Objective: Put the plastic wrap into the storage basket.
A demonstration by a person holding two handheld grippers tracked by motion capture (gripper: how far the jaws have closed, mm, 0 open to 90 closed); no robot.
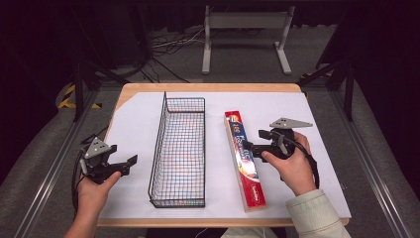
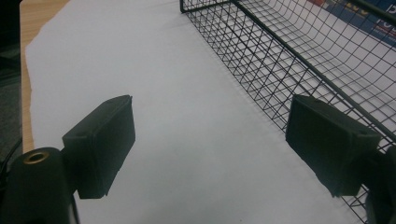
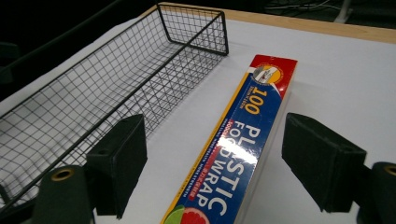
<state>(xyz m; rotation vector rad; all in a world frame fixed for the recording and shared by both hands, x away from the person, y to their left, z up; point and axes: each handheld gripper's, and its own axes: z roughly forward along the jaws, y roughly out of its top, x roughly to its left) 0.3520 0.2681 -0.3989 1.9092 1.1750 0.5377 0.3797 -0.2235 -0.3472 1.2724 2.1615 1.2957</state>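
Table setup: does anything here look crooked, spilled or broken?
Nothing stands out. The wire basket sits upright and empty on the white sheet. The plastic wrap box lies flat beside it, apart, looking undamaged, between the open jaws of the right gripper.

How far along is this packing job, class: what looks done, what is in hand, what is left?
Done: nothing, the wire basket is empty. In hand: the right tongs, open, straddle the plastic wrap box, which lies flat on the table. The left tongs are open beside the basket. Left, presumably: gripping the box and moving it into the basket.
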